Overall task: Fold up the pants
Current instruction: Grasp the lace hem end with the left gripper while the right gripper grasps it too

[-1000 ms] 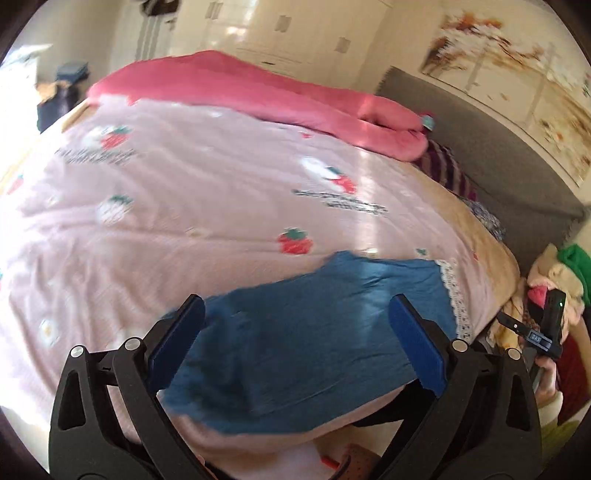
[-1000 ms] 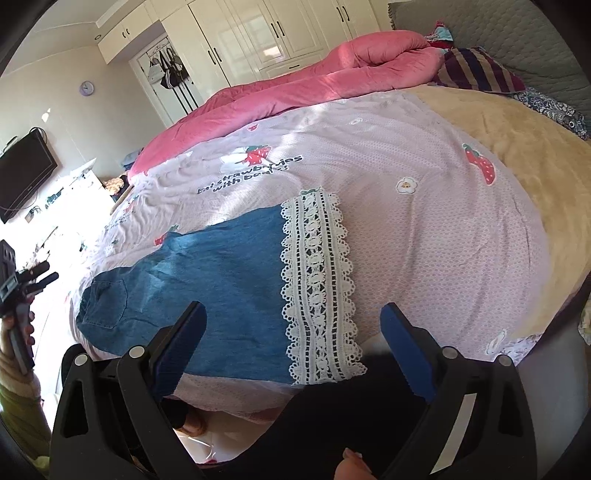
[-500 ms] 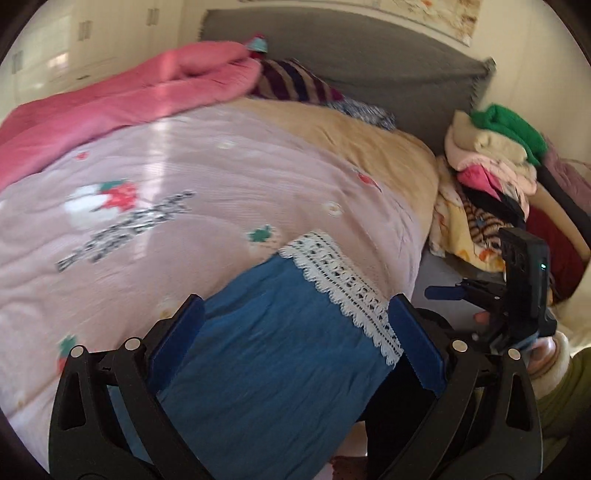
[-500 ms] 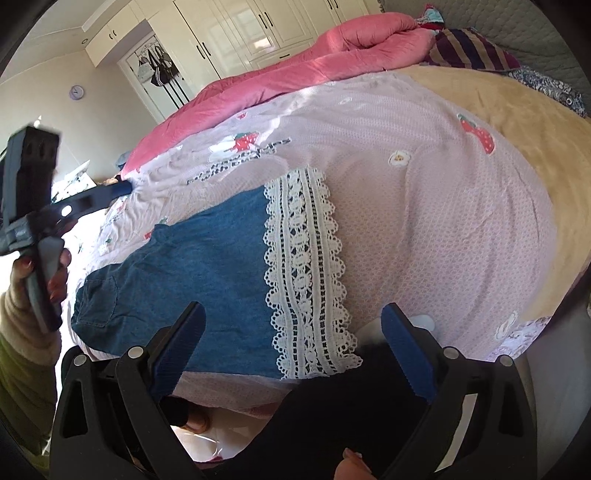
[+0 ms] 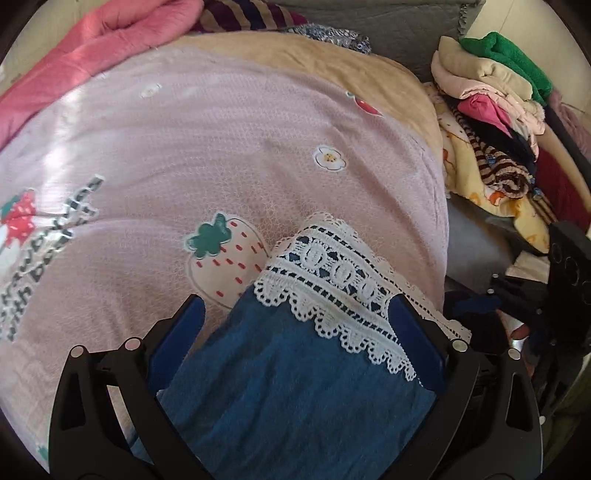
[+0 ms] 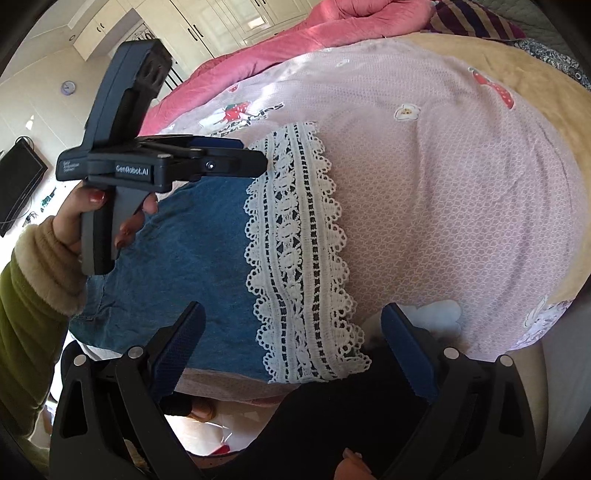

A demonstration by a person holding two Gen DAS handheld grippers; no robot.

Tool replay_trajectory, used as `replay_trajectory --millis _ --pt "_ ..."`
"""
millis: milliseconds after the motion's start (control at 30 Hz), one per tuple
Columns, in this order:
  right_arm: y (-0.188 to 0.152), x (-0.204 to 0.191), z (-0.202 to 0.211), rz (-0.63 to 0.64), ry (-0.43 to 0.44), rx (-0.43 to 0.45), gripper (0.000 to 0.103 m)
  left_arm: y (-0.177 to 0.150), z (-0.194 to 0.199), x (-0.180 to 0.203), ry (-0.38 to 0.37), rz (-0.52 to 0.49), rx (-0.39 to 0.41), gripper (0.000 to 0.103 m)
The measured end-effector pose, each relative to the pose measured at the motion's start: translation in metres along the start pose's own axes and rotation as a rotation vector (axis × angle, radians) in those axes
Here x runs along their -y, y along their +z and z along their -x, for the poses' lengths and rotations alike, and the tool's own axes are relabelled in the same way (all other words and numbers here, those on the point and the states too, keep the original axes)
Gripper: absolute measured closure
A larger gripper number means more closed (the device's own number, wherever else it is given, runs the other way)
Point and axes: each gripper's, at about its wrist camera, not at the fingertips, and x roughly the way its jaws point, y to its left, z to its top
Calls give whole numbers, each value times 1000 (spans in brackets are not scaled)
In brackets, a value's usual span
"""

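Note:
Blue denim pants with a white lace hem lie flat on the pink strawberry bedcover. My left gripper is open, low over the denim with the lace hem's far corner between its fingers. In the right wrist view the pants and lace hem lie ahead; my left gripper reaches to the hem's far end. My right gripper is open and empty, near the hem's near end at the bed's front edge.
A pink duvet is bunched at the back of the bed, with a striped pillow and grey headboard. A pile of folded clothes stands beside the bed. Wardrobes and a TV line the room.
My left gripper has swung from the pants' waist end along to the lace hem and come closer to it. My right gripper has edged closer to the hem, still open.

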Motion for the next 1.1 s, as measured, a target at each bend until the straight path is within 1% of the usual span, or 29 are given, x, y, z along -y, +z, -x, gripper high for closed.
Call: replay_trajectory --millis 67,167,200,233,267,300,333,367,400,433,500,533,567,600,633,667,700,767,833,900,967,1000,1067,1100 --pt "3 2 -5 -6 0 -12 8 3 -7 -7 -79 29 -22 10" --pt "8 1 -12 -7 8 -24 8 5 -16 -10 -111 39 -48 10" --pt "10 0 -15 -3 8 -28 8 4 -18 -10 -130 42 -50 17" --pt "11 0 -18 0 11 -34 8 4 -19 -10 -151 44 -50 33" --pt "13 -1 -21 -1 8 -39 8 4 -18 -8 -160 32 -49 39" --pt "14 -2 -23 -1 3 -42 8 2 -17 -7 -138 10 -46 52" --pt "13 -2 -23 2 3 -43 8 2 -17 -8 -132 3 -47 62" --pt "14 -3 -24 6 -1 -45 8 1 -15 -9 -151 5 -47 67" --pt "14 -4 -26 11 -7 -48 8 0 -12 -10 -164 3 -43 81" --pt "14 -4 -27 14 -8 -51 8 -2 -5 -9 -172 -14 -29 87" --pt "13 -4 -30 18 -5 -60 8 -5 6 -7 -191 -37 -3 89" --pt "12 -5 -32 19 27 -70 12 -7 12 -5 -211 -46 6 89" --pt "11 -6 -34 21 34 -78 22 -8 18 -4 -211 -54 18 89" --pt "10 -8 -34 35 5 -76 27 -9 21 -4 -212 -59 24 89" --pt "9 -11 -33 61 -27 -69 37 -11 25 -3 -218 -64 36 89" --pt "9 -11 -31 62 -29 -63 48 -13 30 -2 -222 -69 54 89" --pt "9 -9 -26 45 -21 -52 52 -14 33 -2 -233 -70 66 89" --pt "9 -3 -20 18 -4 -41 68 -17 42 -2 -250 -70 96 89" --pt "8 3 -17 -6 11 -35 74 -20 45 -2 -256 -69 107 89" --pt "7 1 -13 -5 5 -25 74 -23 48 -3 -258 -68 116 89" --pt "9 0 -10 -6 -4 4 68 -23 49 -2 -256 -68 128 89" --pt "11 -3 -8 -4 -3 18 63 -23 49 -2 -259 -65 129 89" --pt "17 -8 -6 12 7 44 28 -22 49 -2 -259 -64 134 89" --pt "20 -11 -8 34 12 47 26 -23 50 -4 -259 -66 134 89"
